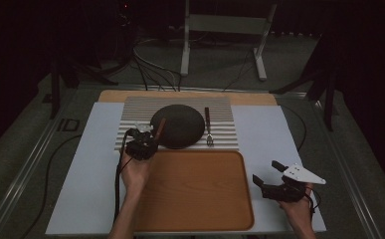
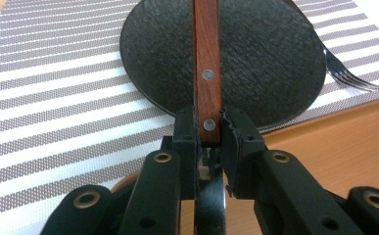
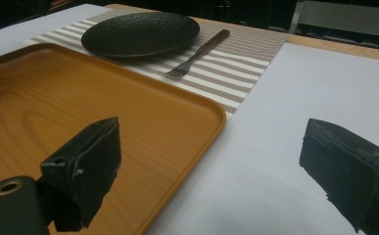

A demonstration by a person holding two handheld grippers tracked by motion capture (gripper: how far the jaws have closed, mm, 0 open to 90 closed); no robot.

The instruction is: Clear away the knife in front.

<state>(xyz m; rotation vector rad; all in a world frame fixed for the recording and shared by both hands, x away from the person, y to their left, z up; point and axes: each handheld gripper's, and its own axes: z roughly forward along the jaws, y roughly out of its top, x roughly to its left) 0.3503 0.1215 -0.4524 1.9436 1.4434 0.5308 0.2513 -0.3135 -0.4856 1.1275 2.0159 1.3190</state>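
Note:
My left gripper [image 1: 149, 141] [image 2: 209, 128] is shut on a utensil's brown wooden handle [image 2: 206, 54] with two metal rivets. The handle [image 1: 160, 126] slants up over the near-left rim of a round black textured plate [image 1: 179, 125] [image 2: 270, 58]. A strip of metal shows below the jaws; I cannot tell what kind of utensil it is. A fork [image 1: 208, 130] [image 3: 197, 53] with a dark handle lies right of the plate [image 3: 140, 33]. My right gripper [image 1: 268, 172] [image 3: 216, 171] is open and holds nothing, low over the white sheet right of the tray.
A striped placemat [image 1: 130, 112] [image 2: 55, 98] lies under plate and fork. A bare orange wooden tray [image 1: 195, 191] [image 3: 55, 103] sits in front of it on a white sheet [image 1: 93, 169]. Cables and a metal stand [image 1: 220, 30] are beyond the table.

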